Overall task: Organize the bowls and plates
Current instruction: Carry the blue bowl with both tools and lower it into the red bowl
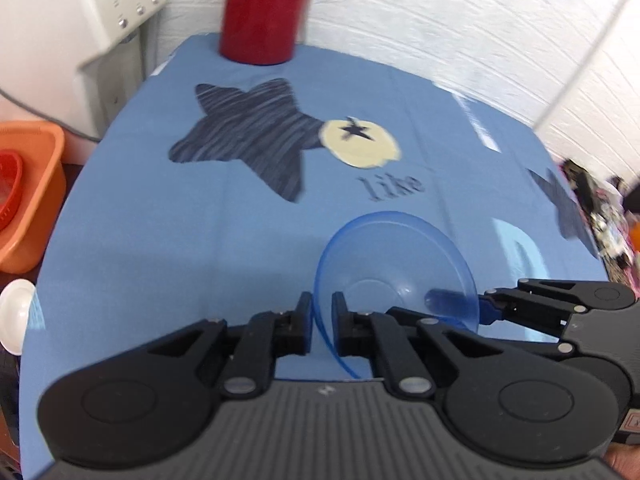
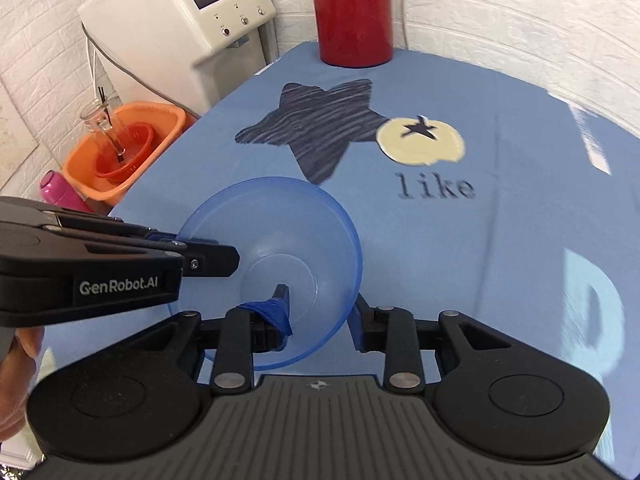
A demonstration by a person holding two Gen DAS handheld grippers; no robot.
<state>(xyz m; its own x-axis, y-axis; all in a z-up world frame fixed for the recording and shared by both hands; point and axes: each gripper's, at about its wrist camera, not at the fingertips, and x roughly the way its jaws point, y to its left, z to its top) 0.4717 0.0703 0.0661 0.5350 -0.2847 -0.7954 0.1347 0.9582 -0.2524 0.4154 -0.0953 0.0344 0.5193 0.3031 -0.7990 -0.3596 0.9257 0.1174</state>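
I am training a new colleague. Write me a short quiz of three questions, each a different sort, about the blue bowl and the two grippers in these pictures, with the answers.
1. True or false: only one gripper touches the blue bowl.
2. Multiple choice: the red jug stands
A. inside the orange basin
B. at the far end of the blue tablecloth
C. next to the bowl
3. Short answer: how are the right gripper's fingers set on the bowl?

Key
1. False: the left gripper has the rim between its fingers, and the right gripper is on the opposite side.
2. B; the orange basin is beside the tablecloth.
3. One finger inside the bowl, one outside its wall.
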